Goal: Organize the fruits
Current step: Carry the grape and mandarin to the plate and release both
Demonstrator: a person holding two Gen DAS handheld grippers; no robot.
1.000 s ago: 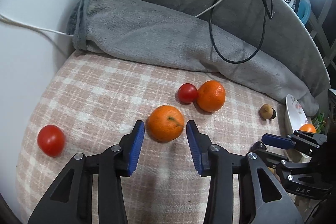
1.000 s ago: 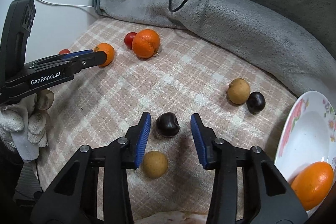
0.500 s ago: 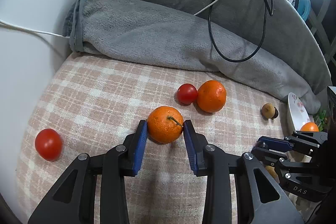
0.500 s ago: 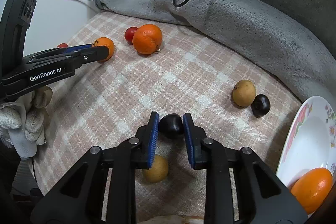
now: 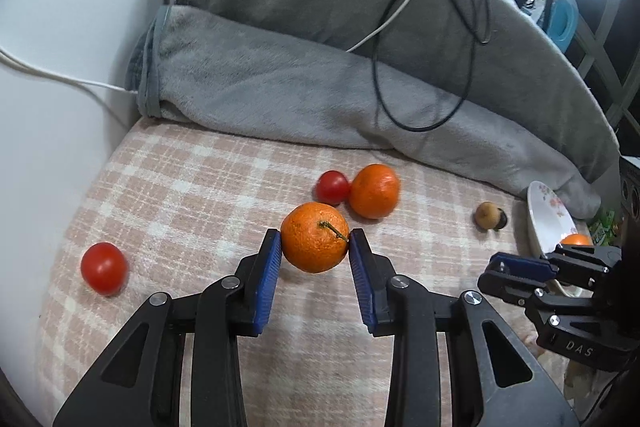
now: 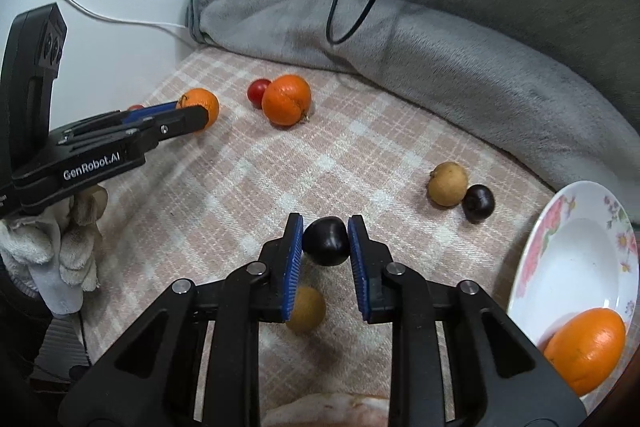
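Observation:
My left gripper (image 5: 314, 247) is shut on an orange (image 5: 314, 237) and holds it just above the pink checked cloth (image 5: 192, 195). My right gripper (image 6: 324, 241) is shut on a dark round fruit (image 6: 325, 240), lifted a little off the cloth. A flowered white plate (image 6: 572, 259) at the right holds one orange (image 6: 585, 347). On the cloth lie a second orange (image 5: 374, 190) touching a small tomato (image 5: 332, 186), and another tomato (image 5: 104, 268) at the left.
A tan fruit (image 6: 447, 183) and a dark fruit (image 6: 478, 203) lie together near the plate. Another tan fruit (image 6: 306, 308) lies under my right gripper. A rolled grey blanket (image 5: 320, 99) with cables (image 5: 420, 67) borders the far side. A white wall (image 5: 48, 27) is at the left.
Both grippers closed on their fruits: the left on the orange, the right on the dark fruit. Both have lifted slightly and the views have shifted.

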